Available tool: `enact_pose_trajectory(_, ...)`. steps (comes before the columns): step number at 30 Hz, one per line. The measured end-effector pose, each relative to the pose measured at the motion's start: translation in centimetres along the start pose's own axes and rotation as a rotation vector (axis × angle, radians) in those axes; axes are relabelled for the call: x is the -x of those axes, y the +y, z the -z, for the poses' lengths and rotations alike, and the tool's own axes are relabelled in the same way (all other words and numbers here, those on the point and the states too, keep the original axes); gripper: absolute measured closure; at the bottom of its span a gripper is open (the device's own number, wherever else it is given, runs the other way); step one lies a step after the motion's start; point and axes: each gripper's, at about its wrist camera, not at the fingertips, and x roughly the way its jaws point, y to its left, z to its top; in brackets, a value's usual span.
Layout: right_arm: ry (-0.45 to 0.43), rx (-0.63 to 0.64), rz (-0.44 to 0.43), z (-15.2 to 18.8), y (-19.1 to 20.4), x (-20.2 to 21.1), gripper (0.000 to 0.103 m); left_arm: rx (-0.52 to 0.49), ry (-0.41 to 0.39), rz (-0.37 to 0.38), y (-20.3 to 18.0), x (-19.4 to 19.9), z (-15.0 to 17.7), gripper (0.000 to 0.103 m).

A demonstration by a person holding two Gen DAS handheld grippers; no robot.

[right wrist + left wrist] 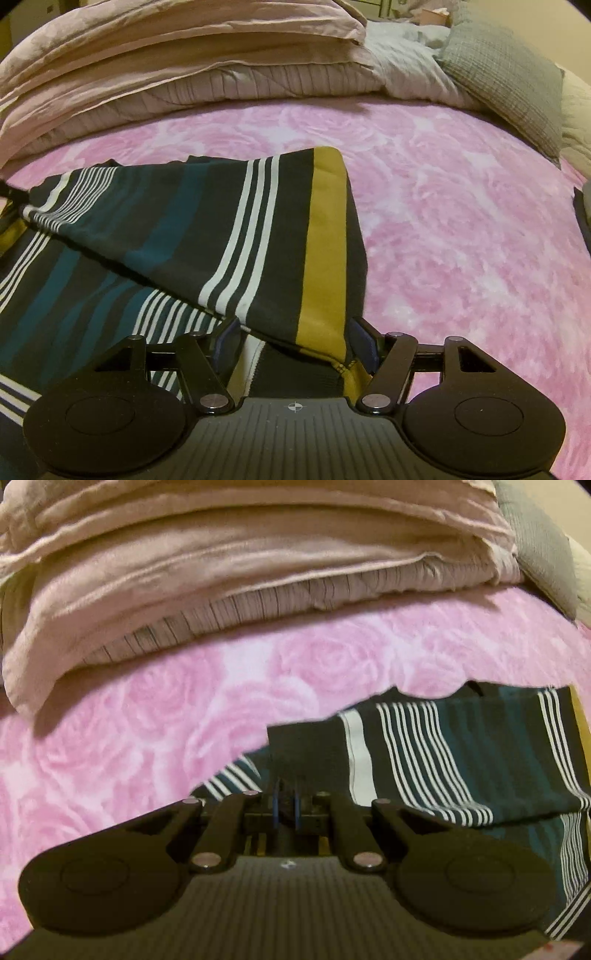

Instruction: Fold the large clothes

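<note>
Garment, dark knit jersey with white, teal and mustard stripes [258,229], lying near on the pink rose-print bedspread [461,206], folded beige bedding [221,572] far behind. Left gripper [286,808] is pinched closed on its edge; right gripper [295,345] stands wide apart, cloth between, not clamped. Likely soft, light, limp; best taken at hems. Only the right view shows the mustard band and grey cushion [506,85].

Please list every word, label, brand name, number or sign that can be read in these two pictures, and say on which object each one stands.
None: no readable text in either view.
The only sign is a small crosshair mark, without letters, on the ribbed grey body of the right gripper; the left gripper bears a fainter, blurred one.
The dark striped garment, the pink rose-patterned blanket and the folded beige bedding show no label.
</note>
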Motion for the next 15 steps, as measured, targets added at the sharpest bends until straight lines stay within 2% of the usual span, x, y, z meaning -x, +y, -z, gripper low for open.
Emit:
enact_pose_trajectory(3,0.006,-0.005,0.015,-0.1,-0.6,-0.1,0.041,-0.032,0.011,-0.001,-0.1,-0.6,-0.2,0.098)
enact_pose_trajectory(6,0.073,-0.012,0.044,0.4,-1.2,-0.7,0.041,-0.020,0.056,-0.001,0.2,-1.1,0.5,0.098)
enact_pose_trajectory(8,0.101,-0.057,0.085,1.0,-2.2,-0.6,0.041,-0.017,0.045,-0.018,0.3,-0.3,0.8,0.098)
enact_pose_trajectory(12,0.123,-0.140,0.107,2.8,-3.7,1.1,0.041,-0.025,0.031,-0.061,-0.1,2.4,1.9,0.098)
enact_pose_trajectory(15,0.140,-0.160,0.104,4.6,-4.1,2.7,0.041,-0.031,0.044,-0.039,-1.5,4.9,4.2,0.097)
